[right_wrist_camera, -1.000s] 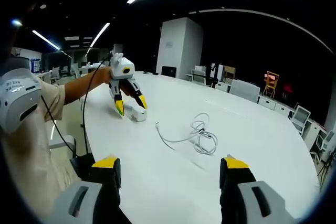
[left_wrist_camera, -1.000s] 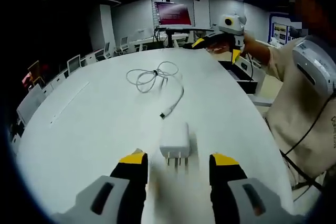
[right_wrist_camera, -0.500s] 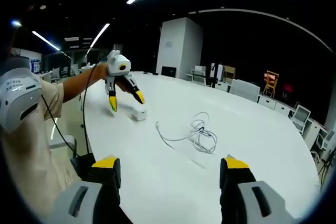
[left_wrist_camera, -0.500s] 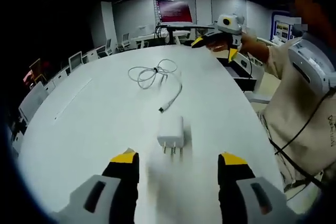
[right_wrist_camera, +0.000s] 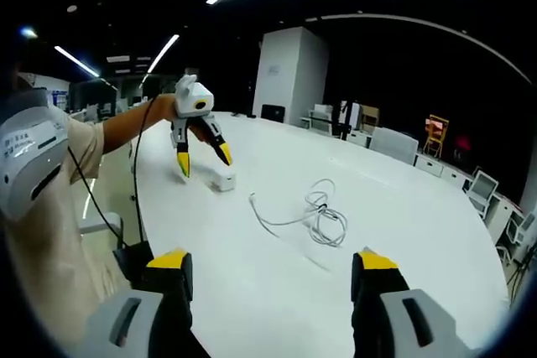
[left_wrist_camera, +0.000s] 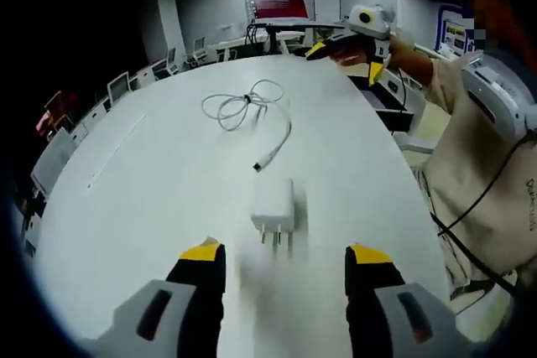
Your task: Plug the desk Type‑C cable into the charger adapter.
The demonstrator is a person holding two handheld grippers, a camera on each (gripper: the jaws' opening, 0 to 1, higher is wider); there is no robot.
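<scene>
Lying mid-table (left_wrist_camera: pixel 126 207), charger (left_wrist_camera: pixel 274 205) beside cable (left_wrist_camera: pixel 252 115); both grippers' jaws gape.

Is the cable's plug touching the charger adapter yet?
Apart. The left gripper view shows bare table between the plug and the charger adapter.

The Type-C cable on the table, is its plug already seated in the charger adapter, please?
No, in the left gripper view the cable's plug end lies on the table short of the charger adapter, with bare surface between them.
</scene>
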